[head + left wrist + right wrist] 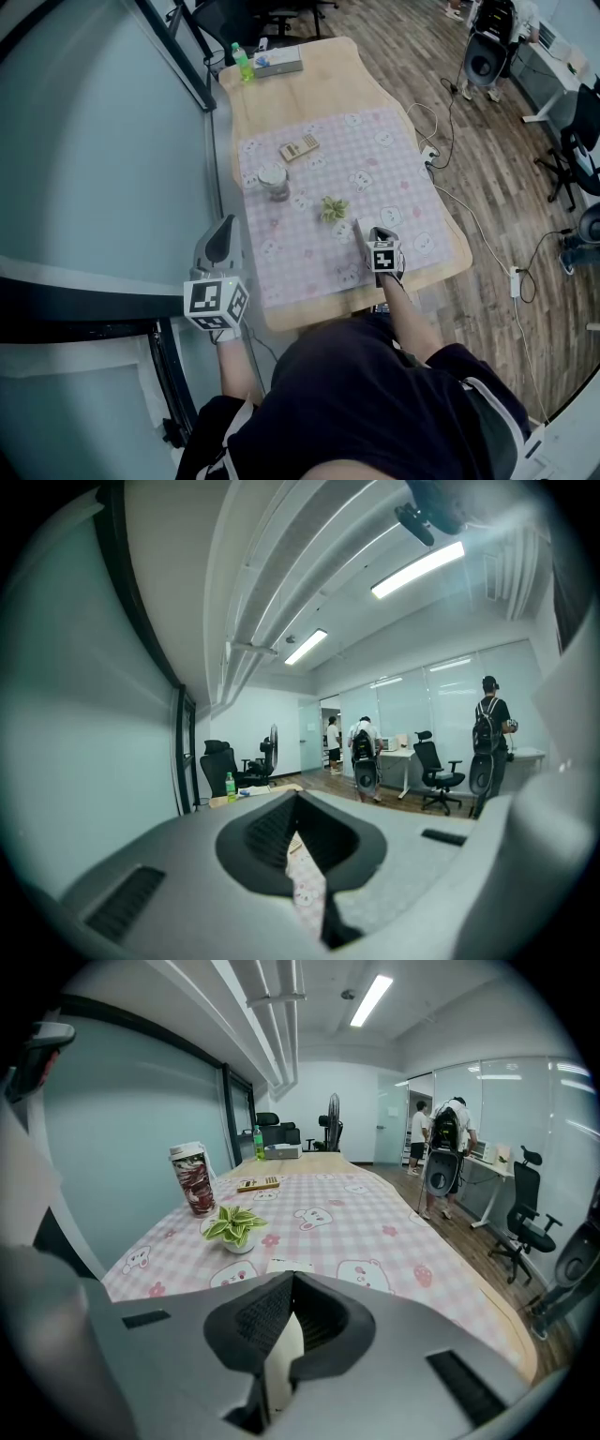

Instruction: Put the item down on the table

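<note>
Right gripper view first: found the right gripper [292,1279] closed, its grey jaws meeting tip to tip with ribbed dark pads face to face. Saw a plain off-white strip in the slit behind the tips, and the edge of a flat white card [286,1265] lying on the cloth right at the tips. Could not tell whether the pads pinched the card or merely sat over it.

Noted, just past the card and a little left of the tips, a small plant [232,1226] with striped green leaves, upright in a round white pot. Farther ahead on the left, made out a tall lidded cup [191,1180] with a dark red marbled sleeve, then a flat tan box [258,1184], and at the far end a green bottle [258,1142]. Saw all of these on a pink checked tablecloth [375,1222] printed with bears and flowers, spread over a pale wooden table [319,80] with rounded corners.

Found the left gripper [296,797] closed too and holding nothing, a sliver of checked cloth showing through its slit. Placed it, from the head view, just off the table's left edge beside a frosted glass wall [84,141]. Well beyond its fingers, saw an office chair [433,766] and people with backpacks [364,752].
</note>
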`<state>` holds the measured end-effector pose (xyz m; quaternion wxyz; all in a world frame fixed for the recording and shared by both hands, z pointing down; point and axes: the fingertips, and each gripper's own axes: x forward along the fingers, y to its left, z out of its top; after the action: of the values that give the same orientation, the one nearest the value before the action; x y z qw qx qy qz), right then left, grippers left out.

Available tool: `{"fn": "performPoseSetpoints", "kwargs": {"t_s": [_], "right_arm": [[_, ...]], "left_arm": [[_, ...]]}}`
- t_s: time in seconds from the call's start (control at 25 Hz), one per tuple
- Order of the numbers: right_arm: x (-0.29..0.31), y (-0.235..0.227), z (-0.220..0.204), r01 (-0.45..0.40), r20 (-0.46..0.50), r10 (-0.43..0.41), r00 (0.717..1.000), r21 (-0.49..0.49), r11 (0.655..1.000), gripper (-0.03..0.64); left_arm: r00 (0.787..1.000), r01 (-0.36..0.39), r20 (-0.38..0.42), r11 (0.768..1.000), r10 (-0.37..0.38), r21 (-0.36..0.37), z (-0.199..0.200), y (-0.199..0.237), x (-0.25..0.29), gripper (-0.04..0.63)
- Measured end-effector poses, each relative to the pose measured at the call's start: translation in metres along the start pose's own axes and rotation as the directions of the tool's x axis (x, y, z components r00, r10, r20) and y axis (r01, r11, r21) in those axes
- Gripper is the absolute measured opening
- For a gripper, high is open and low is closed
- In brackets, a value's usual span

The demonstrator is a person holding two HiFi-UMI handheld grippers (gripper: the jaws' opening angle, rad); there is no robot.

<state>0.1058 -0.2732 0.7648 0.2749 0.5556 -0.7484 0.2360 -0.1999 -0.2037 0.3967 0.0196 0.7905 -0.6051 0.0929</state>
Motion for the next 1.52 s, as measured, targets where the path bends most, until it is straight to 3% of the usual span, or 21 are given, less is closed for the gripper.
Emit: {"fn": "performPoseSetpoints", "kwargs": {"t_s": [0.28, 0.52, 0.64, 0.8, 0.92, 1.04, 1.2, 1.4, 1.52], "right_arm": [[-0.009, 0.002, 0.022, 0.003, 0.066, -0.001, 0.998, -0.024, 1.0, 0.017], [-0.054, 0.011, 0.109, -0.015, 0.282, 0.021, 0.959, -0.025, 1.0, 0.017], [-0.099, 0.019, 0.174, -0.027, 0.44, 0.044, 0.897, -0.045, 0.999, 0.017], [-0.184, 0.036, 0.254, -0.024, 0.633, 0.096, 0.768, -0.122, 0.992, 0.017], [-0.246, 0.053, 0.295, -0.065, 0.711, 0.173, 0.681, -0.176, 0.982, 0.017], [-0.287, 0.062, 0.315, -0.102, 0.746, 0.222, 0.627, -0.204, 0.974, 0.017], [-0.308, 0.066, 0.325, -0.087, 0.759, 0.239, 0.606, -0.236, 0.968, 0.017], [-0.305, 0.061, 0.319, -0.108, 0.738, 0.245, 0.629, -0.229, 0.967, 0.015], [-0.31, 0.058, 0.324, -0.116, 0.752, 0.252, 0.609, -0.23, 0.966, 0.015]], "left_arm": [[1.0, -0.003, 0.003, 1.0, 0.003, -0.001, 0.0, 0.001, -0.002, -0.005], [1.0, -0.009, 0.01, 1.0, 0.009, -0.017, 0.001, 0.003, -0.002, -0.005], [1.0, -0.014, 0.021, 0.999, 0.015, -0.05, 0.002, 0.006, -0.002, -0.005], [0.999, -0.032, 0.021, 0.998, 0.033, -0.045, 0.003, 0.007, -0.003, -0.005], [0.996, -0.075, 0.033, 0.996, 0.077, -0.054, 0.005, 0.015, -0.006, -0.005], [0.995, -0.09, 0.041, 0.994, 0.092, -0.055, 0.005, 0.017, -0.008, -0.005], [0.994, -0.094, 0.05, 0.995, 0.094, -0.017, 0.009, 0.016, -0.007, -0.005], [0.995, -0.081, 0.055, 0.996, 0.082, -0.022, 0.012, 0.013, -0.007, -0.005], [0.993, -0.078, 0.083, 0.997, 0.079, -0.014, 0.017, 0.01, -0.006, -0.005]]}}
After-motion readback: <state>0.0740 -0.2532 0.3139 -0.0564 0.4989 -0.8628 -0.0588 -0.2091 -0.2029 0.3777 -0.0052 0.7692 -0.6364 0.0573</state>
